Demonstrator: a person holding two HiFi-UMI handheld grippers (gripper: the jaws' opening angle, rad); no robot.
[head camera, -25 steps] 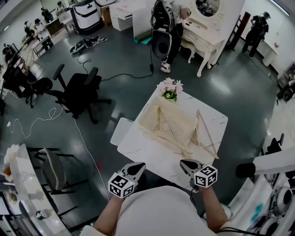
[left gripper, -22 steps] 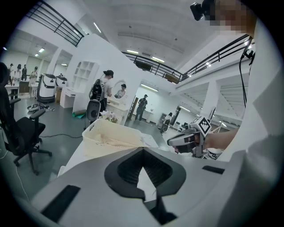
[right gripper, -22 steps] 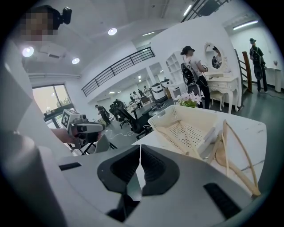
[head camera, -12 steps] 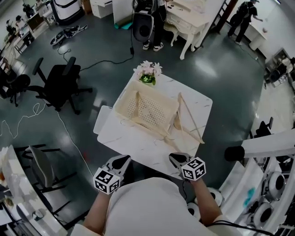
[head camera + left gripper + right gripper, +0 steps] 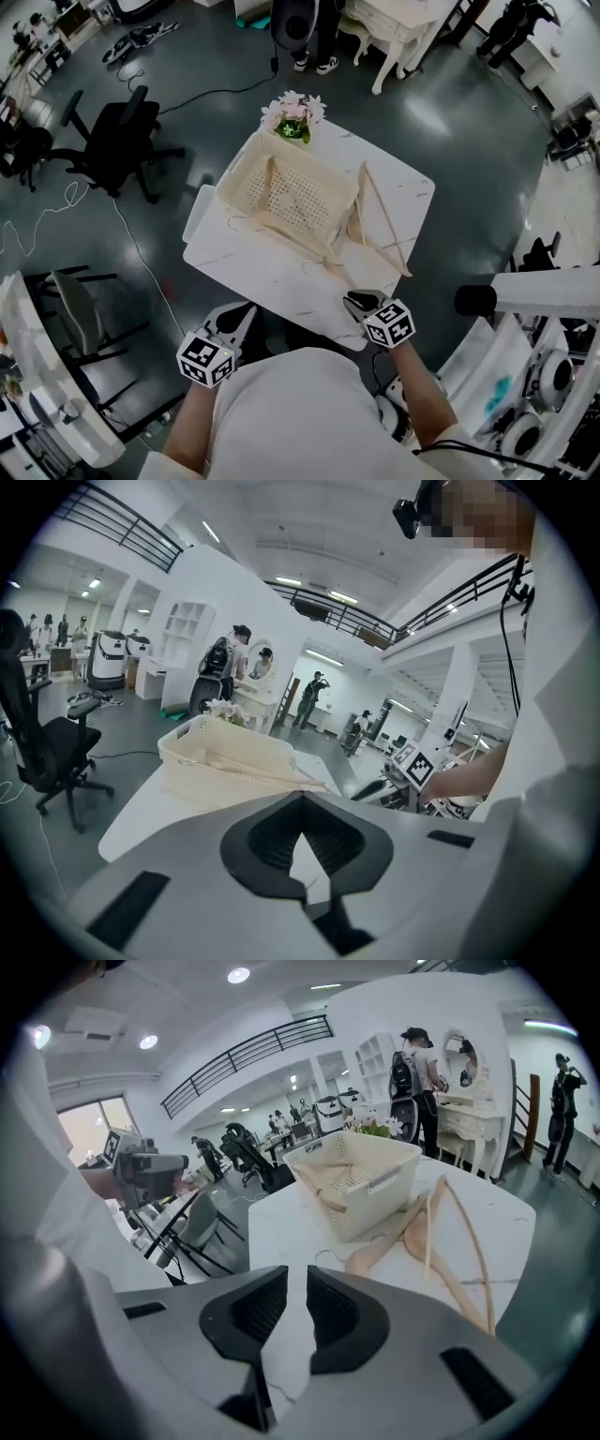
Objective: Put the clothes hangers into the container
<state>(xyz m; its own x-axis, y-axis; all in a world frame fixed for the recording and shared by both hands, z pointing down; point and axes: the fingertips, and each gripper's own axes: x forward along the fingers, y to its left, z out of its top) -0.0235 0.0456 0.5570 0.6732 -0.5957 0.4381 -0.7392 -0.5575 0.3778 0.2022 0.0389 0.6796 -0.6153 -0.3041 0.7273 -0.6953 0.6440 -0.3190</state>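
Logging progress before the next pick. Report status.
Left gripper shut, empty. Right gripper empty, jaws just been opening. One hanger in basket, other hangers on table beside it. Nothing blocking them.

One basket [image 5: 300, 197], three hangers [image 5: 384, 220], one flower bunch [image 5: 295, 112], one table [image 5: 253, 267].

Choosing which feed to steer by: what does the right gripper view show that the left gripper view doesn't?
Only the right gripper view: the right gripper, jaws slightly apart after just opening, nothing between them; hangers lying flat on the table beside the basket. Only the left gripper view: the left gripper, jaws closed together and empty; a black office chair. Both: the basket, the table, the flowers, some hanger wood at the basket, and the opposite gripper off to one side.
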